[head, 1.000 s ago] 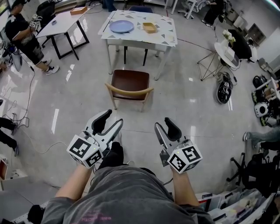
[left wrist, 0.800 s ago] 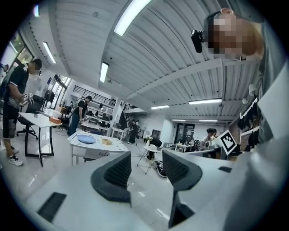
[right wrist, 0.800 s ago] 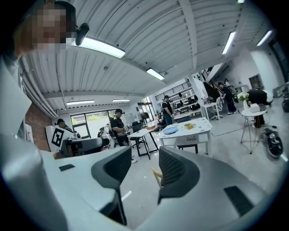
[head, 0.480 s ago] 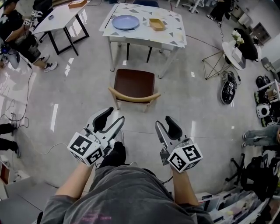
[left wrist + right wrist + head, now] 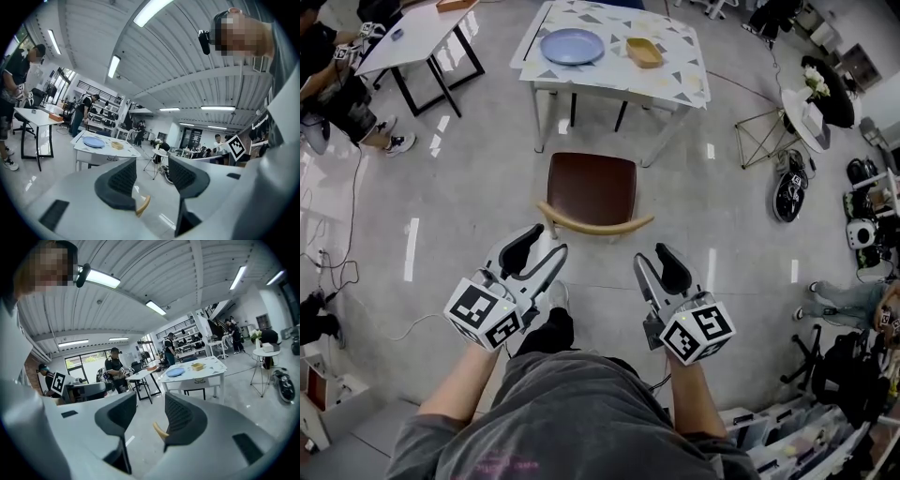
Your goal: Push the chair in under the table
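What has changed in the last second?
The left tool and right tool have come closer to the chair; its backrest is now just ahead of them. Nothing was gripped or let go: both stay open and empty. The chair still stands pulled out from the table, and the plate is unmoved.

chair [image 5: 143,205] | mostly hidden behind jaws | only backrest tip shows
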### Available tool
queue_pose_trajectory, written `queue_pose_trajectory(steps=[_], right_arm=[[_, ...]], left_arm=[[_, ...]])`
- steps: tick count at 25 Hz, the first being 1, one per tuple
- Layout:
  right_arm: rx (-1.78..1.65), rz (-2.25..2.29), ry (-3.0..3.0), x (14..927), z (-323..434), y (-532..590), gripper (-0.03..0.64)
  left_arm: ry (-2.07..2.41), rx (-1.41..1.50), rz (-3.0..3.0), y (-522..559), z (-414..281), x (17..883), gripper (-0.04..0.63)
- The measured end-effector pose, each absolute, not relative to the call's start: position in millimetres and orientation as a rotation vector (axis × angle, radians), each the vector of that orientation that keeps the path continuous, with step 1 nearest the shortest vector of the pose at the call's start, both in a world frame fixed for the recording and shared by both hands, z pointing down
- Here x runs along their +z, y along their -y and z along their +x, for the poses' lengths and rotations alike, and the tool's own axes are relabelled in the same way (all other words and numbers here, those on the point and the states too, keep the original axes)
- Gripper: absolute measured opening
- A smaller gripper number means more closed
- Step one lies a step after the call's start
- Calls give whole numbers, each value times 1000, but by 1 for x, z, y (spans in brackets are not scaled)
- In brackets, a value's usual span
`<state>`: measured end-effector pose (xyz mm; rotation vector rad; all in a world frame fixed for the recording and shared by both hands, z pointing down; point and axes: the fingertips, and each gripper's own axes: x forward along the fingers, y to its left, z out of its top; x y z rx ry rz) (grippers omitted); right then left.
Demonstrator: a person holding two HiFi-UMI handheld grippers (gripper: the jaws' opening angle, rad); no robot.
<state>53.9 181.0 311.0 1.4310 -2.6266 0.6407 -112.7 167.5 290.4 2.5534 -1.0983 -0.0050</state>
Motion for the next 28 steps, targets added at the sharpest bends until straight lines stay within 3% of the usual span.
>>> queue_pose_trajectory(steps=[28], right_arm=[[728, 1557, 2470, 337, 25, -76, 173]], left_arm=[[1046, 60, 2507, -49, -164, 326, 209]])
